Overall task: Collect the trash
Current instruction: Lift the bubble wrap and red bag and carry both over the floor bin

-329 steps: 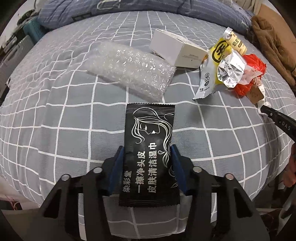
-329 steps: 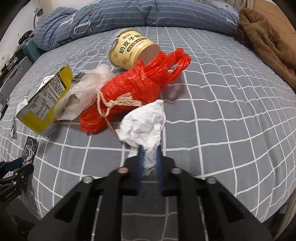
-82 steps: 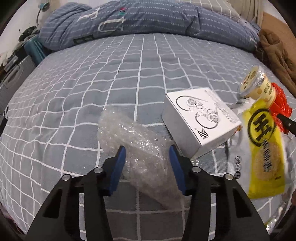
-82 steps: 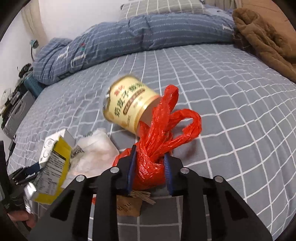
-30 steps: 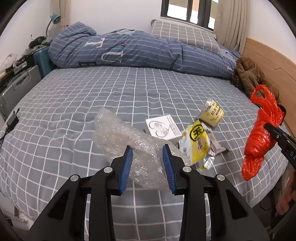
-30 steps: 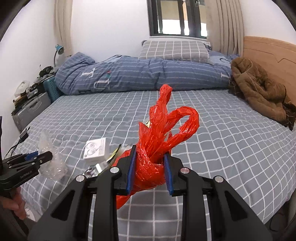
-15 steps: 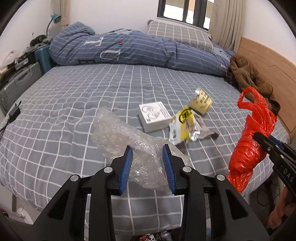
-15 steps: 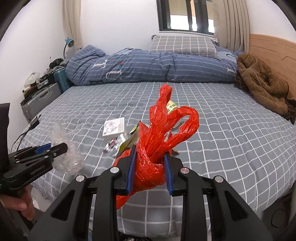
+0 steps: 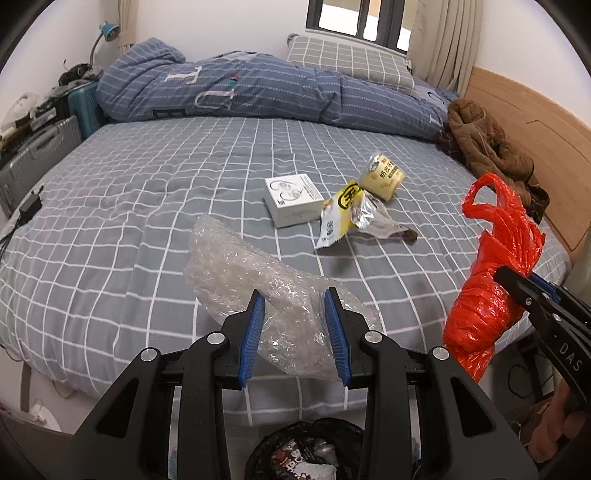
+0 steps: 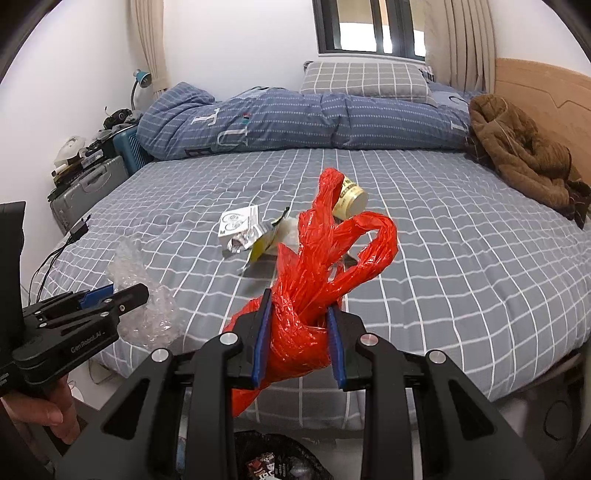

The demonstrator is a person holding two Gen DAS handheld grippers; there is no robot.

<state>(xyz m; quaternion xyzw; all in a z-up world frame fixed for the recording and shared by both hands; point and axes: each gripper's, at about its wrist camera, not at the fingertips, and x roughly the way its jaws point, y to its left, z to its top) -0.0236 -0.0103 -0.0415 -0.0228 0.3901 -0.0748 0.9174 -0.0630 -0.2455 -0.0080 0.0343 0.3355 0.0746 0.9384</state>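
Facing you is a bed under a grey sheet with a white grid. A blue striped duvet is bunched along its far side, with a checked grey pillow behind it, below a dark-framed window with beige curtains. A wooden headboard runs along the right edge, and a brown jacket is heaped against it. To the left stand a grey suitcase, a teal case and a blue desk lamp; a black charger lies at the sheet's left edge.

Your left gripper is clamped on a clear bubble wrap, crinkled and translucent, held in the air off the near edge of the bed. Your right gripper is clamped on a red plastic bag, twisted into a thick rope with its looped handles standing up above the blue pads and its tail hanging below them. Both pieces hang above a black-lined trash bin at the bottom of each view, with wrappers already lying in it.

On the sheet, near the middle, lie a white box printed with earphones, a yellow snack wrapper torn open to its foil, and a cream-yellow paper cup on its side. The wrapper touches the box and reaches the cup.
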